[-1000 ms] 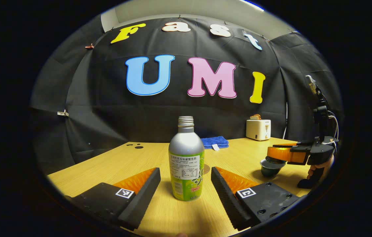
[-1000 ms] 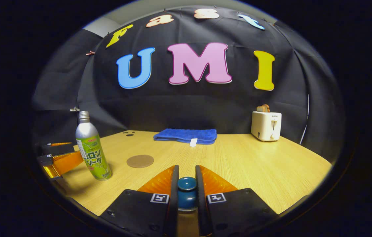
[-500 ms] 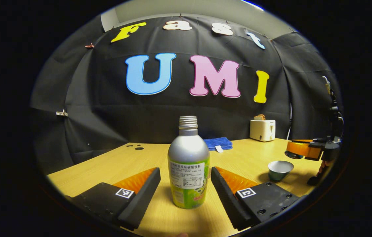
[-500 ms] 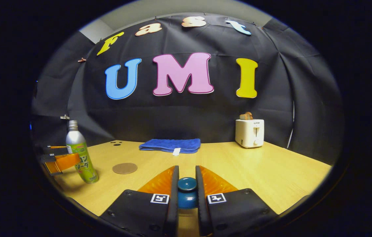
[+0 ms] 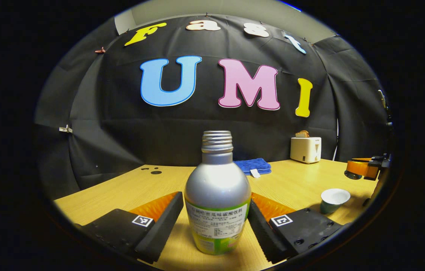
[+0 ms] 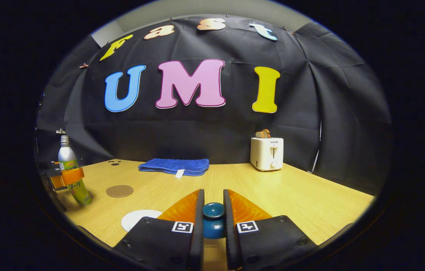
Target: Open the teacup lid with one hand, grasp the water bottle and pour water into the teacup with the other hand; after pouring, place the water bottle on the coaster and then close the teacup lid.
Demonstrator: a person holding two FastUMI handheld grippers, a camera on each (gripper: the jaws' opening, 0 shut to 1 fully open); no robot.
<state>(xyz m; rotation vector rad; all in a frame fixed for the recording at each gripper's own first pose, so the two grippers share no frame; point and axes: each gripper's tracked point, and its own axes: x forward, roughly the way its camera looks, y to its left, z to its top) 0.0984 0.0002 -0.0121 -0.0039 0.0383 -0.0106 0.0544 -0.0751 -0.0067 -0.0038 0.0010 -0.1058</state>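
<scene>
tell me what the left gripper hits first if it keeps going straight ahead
The bottle: it stands upright between the open fingers of the left gripper, dead ahead and very near. Whether the fingers already touch its sides is hard to tell.

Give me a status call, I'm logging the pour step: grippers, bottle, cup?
Right gripper shut on teacup lid. Left gripper open, straddling upright water bottle. Teacup uncovered. Nothing in the way.

Your left gripper has ribbed fingers on black blocks bearing square tags and screws; your right gripper matches.
</scene>
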